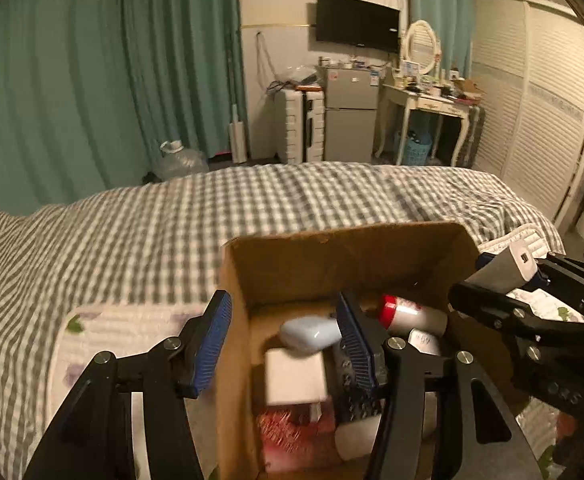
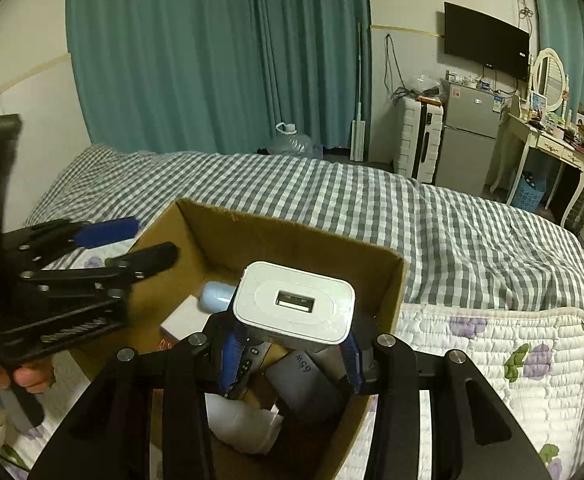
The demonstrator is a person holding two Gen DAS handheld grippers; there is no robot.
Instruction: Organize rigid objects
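An open cardboard box stands on the bed. In it lie a pale blue oval thing, a white box, a red-capped bottle, a grey 65W charger and a dark remote. My left gripper is open and empty, straddling the box's left wall; it shows in the right wrist view. My right gripper is shut on a white USB charger and holds it above the box; it shows in the left wrist view.
The box rests on a white quilted pad with purple flowers over a grey checked bedspread. Beyond the bed are teal curtains, a water jug, a fridge and a dressing table.
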